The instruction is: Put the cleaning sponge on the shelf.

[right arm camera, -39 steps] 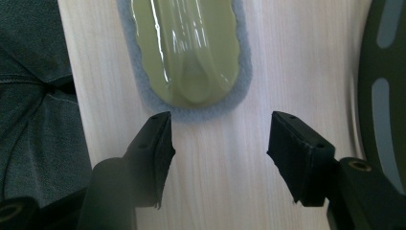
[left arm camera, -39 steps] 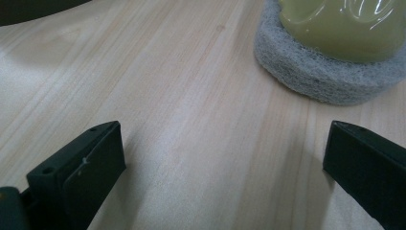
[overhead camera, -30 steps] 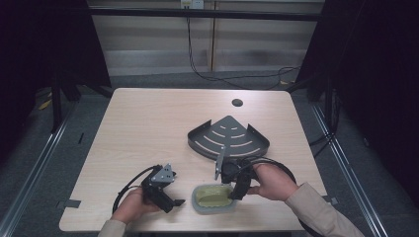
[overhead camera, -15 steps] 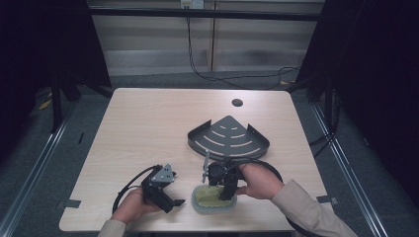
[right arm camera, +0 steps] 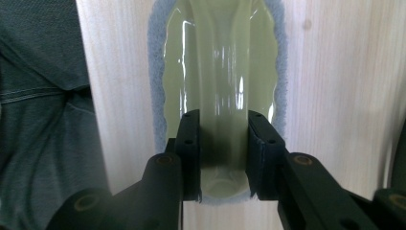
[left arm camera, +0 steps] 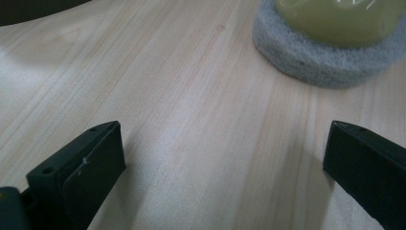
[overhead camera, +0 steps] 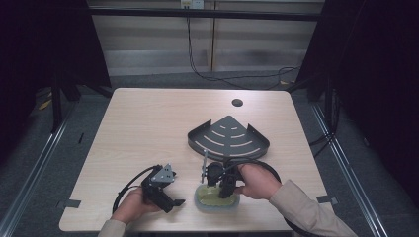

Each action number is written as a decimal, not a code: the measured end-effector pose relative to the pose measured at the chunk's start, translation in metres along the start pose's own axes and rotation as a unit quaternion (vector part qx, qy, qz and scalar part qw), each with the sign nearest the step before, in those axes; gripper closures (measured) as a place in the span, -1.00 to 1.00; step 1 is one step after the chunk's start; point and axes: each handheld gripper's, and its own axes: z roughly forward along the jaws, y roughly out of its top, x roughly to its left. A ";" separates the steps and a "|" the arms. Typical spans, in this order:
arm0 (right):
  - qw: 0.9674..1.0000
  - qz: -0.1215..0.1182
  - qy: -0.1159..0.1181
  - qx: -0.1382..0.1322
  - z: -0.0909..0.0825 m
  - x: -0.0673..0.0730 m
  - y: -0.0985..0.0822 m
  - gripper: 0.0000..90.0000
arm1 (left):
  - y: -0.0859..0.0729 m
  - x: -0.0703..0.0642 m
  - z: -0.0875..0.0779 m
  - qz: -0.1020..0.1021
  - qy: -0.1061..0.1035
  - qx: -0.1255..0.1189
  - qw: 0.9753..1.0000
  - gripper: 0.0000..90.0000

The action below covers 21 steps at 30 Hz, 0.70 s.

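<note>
The right tool (right arm camera: 223, 158) has just been closing and now clamps the raised handle ridge of the yellow-green scrubber (right arm camera: 220, 72), its grey sponge base lying flat on the surface (overhead camera: 148, 123) directly under the tool. To lift well, I would keep both pads square on the ridge and rise straight up, since a lopsided grip could let the smooth plastic slip. The left tool (left arm camera: 222, 158) rests released, jaws wide apart over bare wood, with the scrubber just ahead of it.

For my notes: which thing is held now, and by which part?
The right gripper clamps the scrubber's raised green handle ridge; the left gripper holds nothing.
</note>
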 end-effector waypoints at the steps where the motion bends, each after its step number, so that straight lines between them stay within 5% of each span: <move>1: 1.000 0.001 0.001 0.000 -0.002 0.000 -0.001 0.55 | 0.000 0.000 0.000 -0.001 0.000 0.000 1.000 -1.00; 21: 1.000 0.030 -0.003 0.006 -0.038 -0.015 -0.012 0.56 | 0.000 0.000 0.000 0.000 0.000 0.000 1.000 -1.00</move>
